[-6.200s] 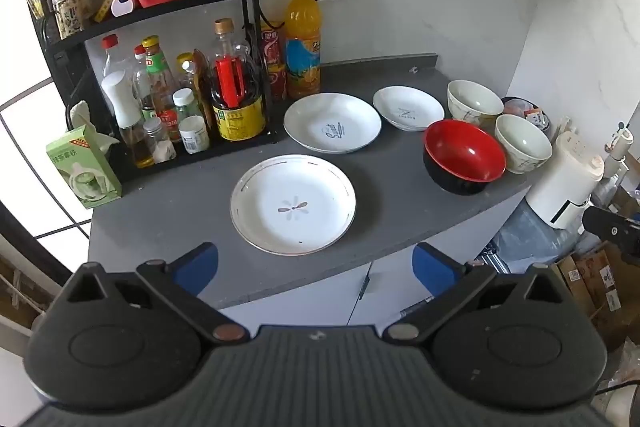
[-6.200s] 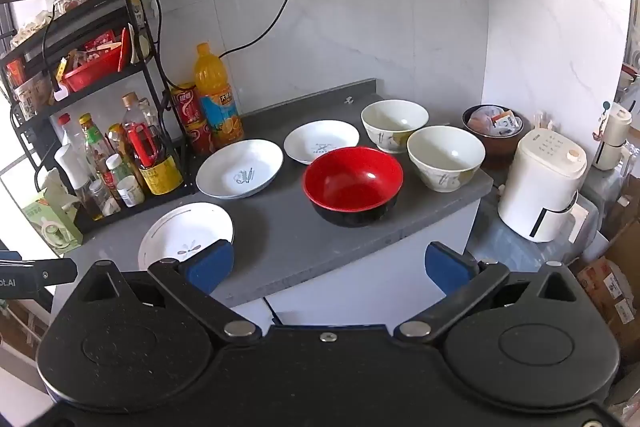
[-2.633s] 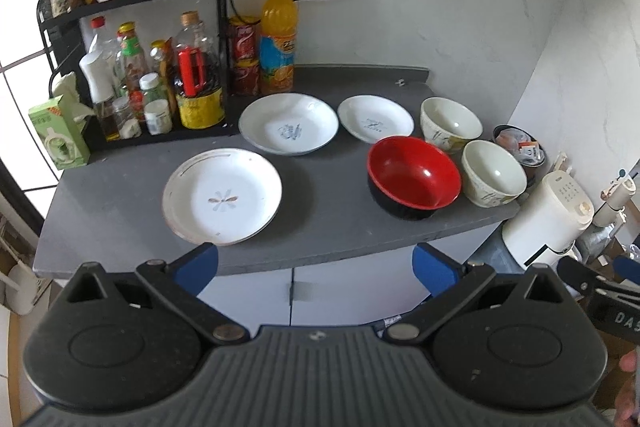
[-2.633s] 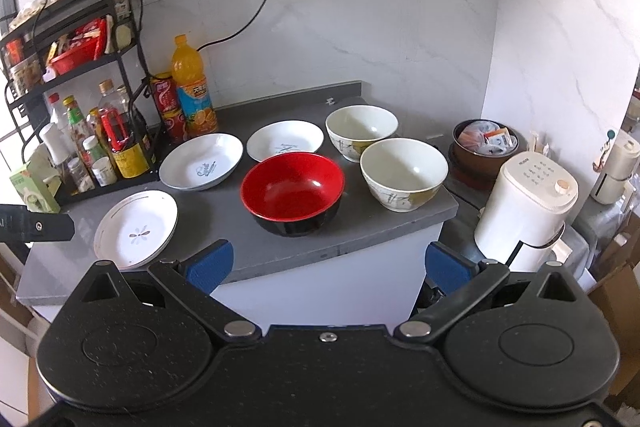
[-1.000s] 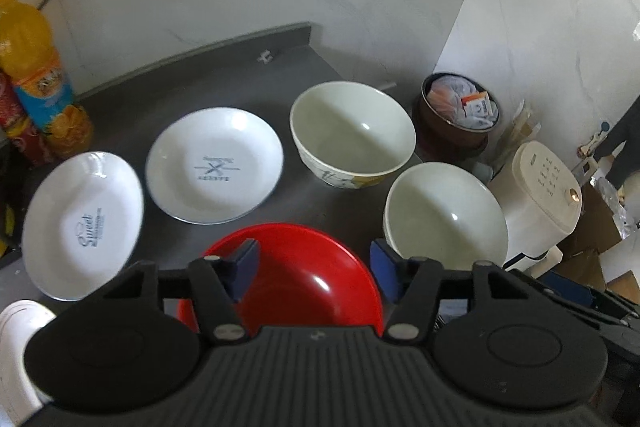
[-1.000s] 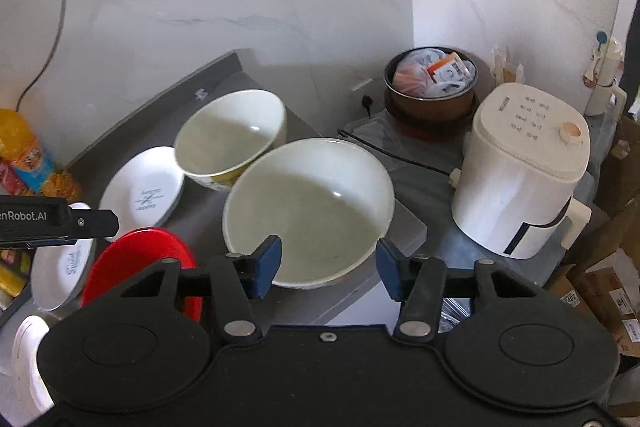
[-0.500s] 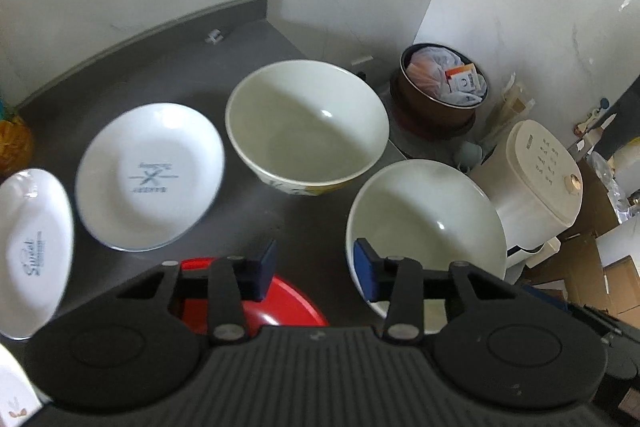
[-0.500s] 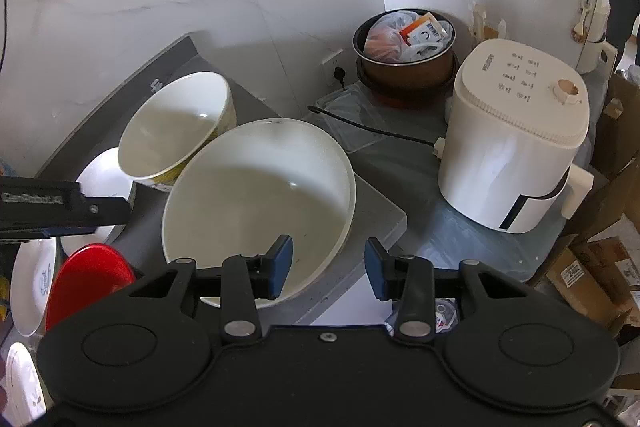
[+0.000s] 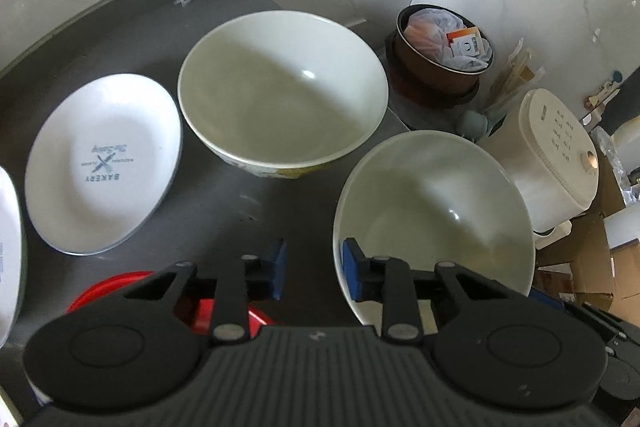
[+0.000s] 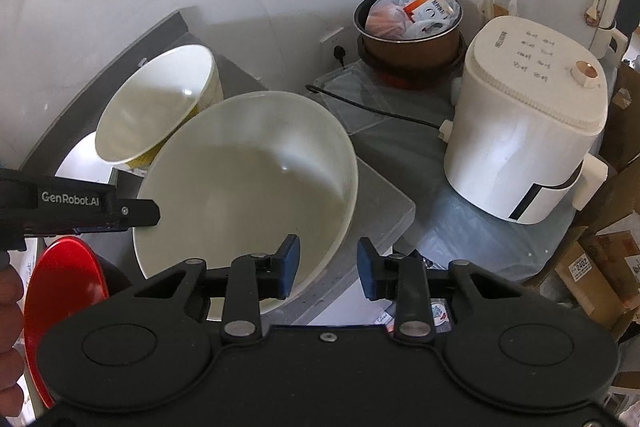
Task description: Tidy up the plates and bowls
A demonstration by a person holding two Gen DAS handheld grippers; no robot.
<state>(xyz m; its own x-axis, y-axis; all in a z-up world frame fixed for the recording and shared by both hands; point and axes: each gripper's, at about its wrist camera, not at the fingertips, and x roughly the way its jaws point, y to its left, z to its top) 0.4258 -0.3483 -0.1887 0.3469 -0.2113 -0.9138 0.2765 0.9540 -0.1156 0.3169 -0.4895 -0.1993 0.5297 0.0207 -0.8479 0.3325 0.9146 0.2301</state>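
Both wrist cameras look steeply down along their fingers, close above the counter (image 9: 248, 203). Both views share the near cream bowl (image 9: 436, 211) (image 10: 248, 183).

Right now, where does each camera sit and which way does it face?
Left wrist: on the left gripper, facing steeply down at the counter; its jaws, closing, straddle the near white bowl at its rim.
Right wrist: on the right gripper, facing down at the same bowl's opposite rim, jaws closing astride it; the left gripper's side and a hand show at left.
Shared: that bowl, the far white bowl, red bowl, brown pot, white appliance.
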